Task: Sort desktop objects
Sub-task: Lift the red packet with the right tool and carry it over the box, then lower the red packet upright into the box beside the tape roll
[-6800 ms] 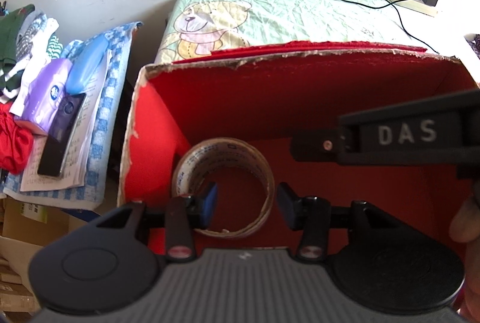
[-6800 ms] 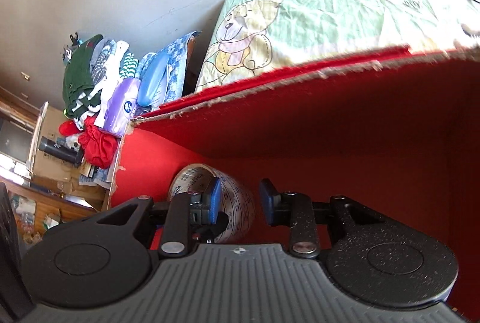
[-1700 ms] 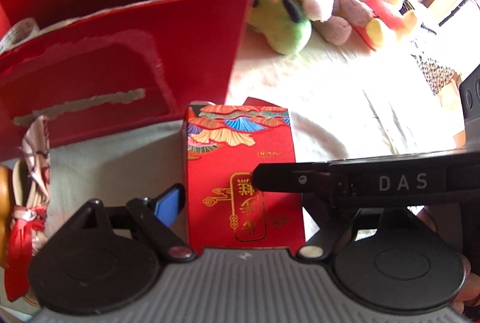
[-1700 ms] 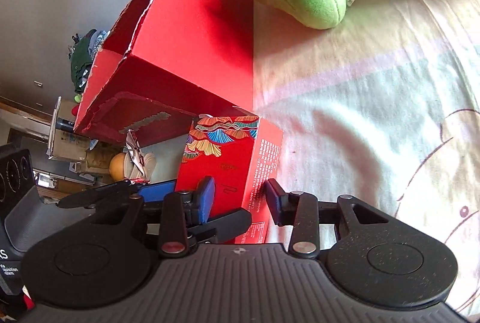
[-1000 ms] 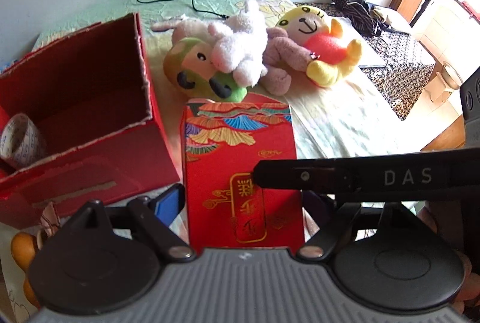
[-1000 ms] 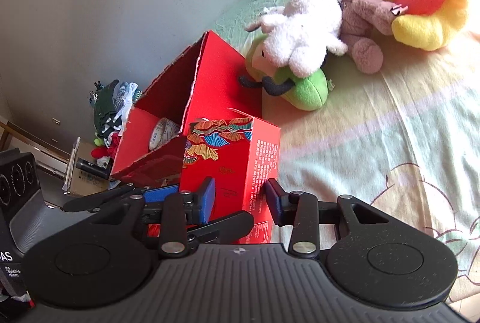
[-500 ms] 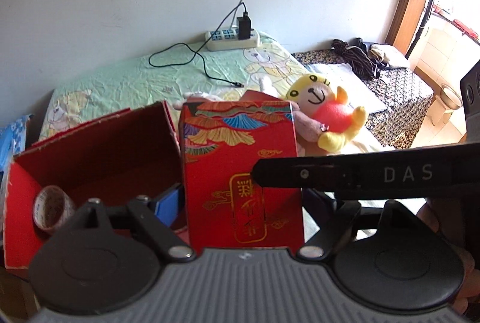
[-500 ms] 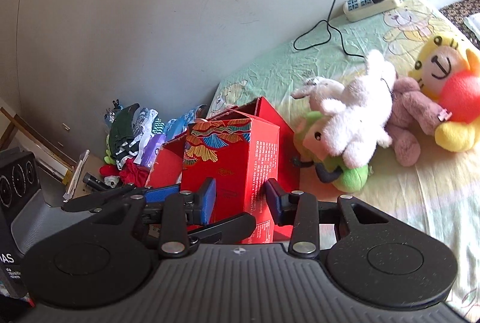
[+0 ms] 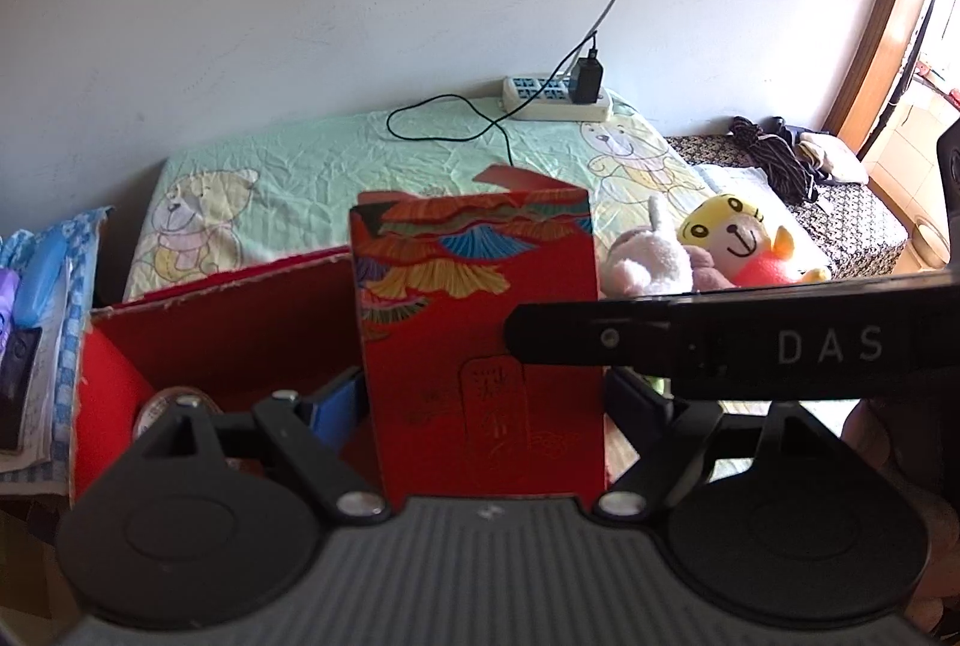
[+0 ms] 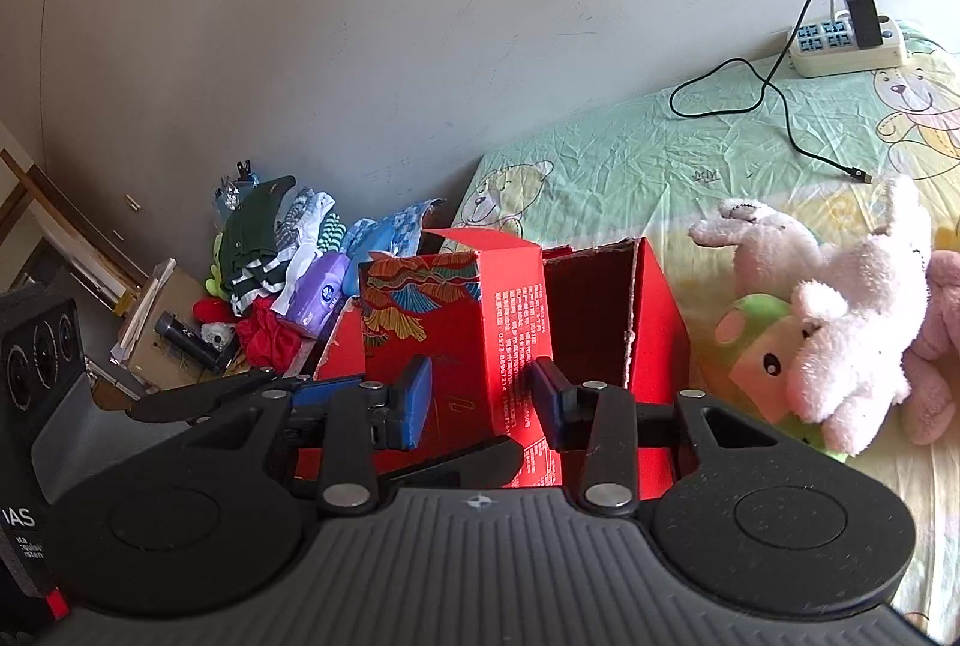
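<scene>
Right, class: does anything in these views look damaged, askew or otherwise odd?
Yes. The open red cardboard box has ragged, torn top edges showing white. The patterned red carton has a top flap sticking up, not closed. Several plush toys lie heaped together.

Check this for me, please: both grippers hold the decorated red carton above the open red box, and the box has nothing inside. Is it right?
One detail is wrong. The left wrist view shows a roll of tape lying inside the open red box, so it is not empty. The rest holds: the left gripper and the right gripper both grip the decorated red carton above the box.
</scene>
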`<state>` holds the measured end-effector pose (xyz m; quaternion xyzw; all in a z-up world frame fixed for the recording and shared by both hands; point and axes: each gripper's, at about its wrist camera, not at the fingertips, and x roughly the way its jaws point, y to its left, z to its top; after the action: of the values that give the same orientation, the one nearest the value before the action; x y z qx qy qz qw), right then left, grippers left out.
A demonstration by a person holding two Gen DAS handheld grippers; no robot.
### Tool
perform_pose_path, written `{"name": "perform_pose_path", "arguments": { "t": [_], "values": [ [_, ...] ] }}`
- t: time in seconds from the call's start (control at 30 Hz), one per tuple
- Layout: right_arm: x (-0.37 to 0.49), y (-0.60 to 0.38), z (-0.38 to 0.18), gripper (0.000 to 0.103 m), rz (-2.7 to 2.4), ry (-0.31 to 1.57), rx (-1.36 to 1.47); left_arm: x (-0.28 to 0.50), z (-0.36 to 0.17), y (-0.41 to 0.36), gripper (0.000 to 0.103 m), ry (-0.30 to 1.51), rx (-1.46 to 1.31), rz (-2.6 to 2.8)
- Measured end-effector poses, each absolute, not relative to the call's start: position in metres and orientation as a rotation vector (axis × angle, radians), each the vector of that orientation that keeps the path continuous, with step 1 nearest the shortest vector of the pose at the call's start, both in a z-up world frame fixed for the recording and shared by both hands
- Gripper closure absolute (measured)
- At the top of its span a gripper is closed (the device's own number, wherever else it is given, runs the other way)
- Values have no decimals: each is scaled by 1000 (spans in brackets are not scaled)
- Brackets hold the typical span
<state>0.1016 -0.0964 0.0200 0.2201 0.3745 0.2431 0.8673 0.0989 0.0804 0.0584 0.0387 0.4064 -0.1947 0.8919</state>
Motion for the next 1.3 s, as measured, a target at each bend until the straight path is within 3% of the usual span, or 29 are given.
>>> {"name": "perform_pose_path", "arguments": {
  "t": [1.3],
  "values": [
    [200,6,-73,62,535,1194,306,190,-48,162,19,1236,36,-291]
  ]
}}
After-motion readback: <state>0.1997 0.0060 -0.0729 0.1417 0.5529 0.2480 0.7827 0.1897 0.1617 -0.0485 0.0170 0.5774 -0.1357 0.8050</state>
